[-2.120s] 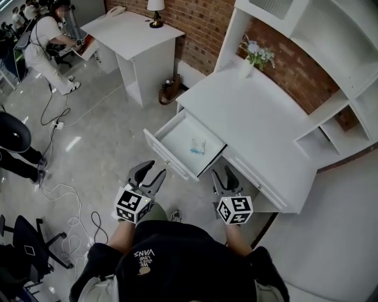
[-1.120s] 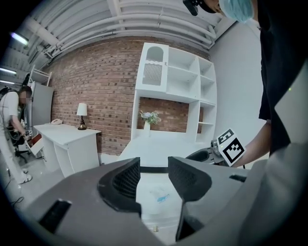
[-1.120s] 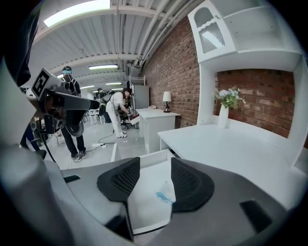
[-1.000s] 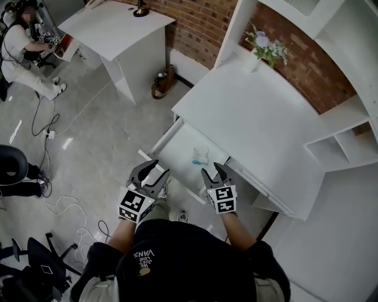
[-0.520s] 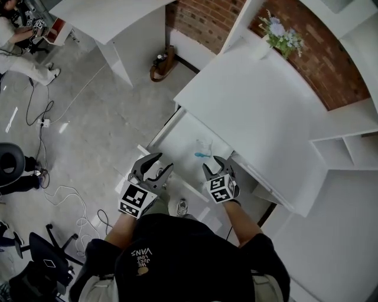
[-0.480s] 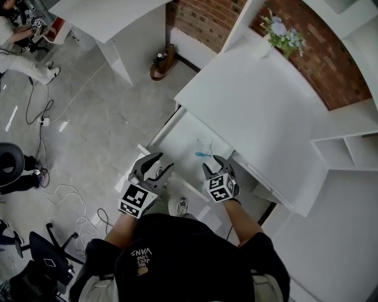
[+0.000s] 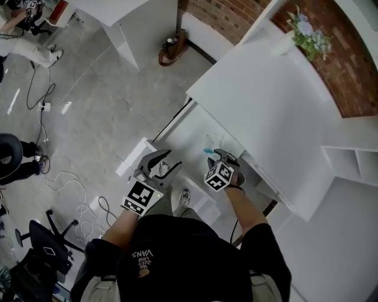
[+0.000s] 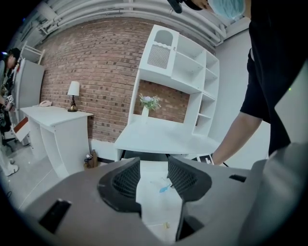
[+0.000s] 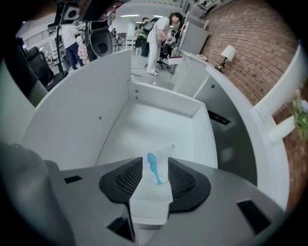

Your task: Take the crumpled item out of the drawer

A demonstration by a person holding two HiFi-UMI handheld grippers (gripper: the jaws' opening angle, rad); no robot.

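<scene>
The crumpled item (image 7: 210, 145), a clear-white wrapper with a blue mark, lies on the floor of the open white drawer (image 7: 137, 160) near its right side. My right gripper (image 7: 221, 154) reaches down into the drawer. In the right gripper view the crumpled item (image 9: 155, 168) sits between the jaws of the right gripper (image 9: 155, 179), which are closing on it; the pads do not visibly press it. My left gripper (image 7: 167, 164) hovers open over the drawer's front edge, holding nothing. In the left gripper view the left gripper (image 8: 154, 175) looks toward the wrapper (image 8: 164, 188).
The white desk top (image 7: 266, 100) overhangs the drawer's back. A vase of flowers (image 7: 307, 29) stands at its far corner. The drawer wall (image 9: 77, 120) rises at the left. Cables (image 7: 59, 183) trail across the floor, with a chair (image 7: 41, 248) and a second desk (image 7: 130, 12) to the left.
My right gripper has moved forward and down into the drawer until the wrapper is between its jaws. The left gripper has edged forward to the drawer front. The head view has shifted closer.
</scene>
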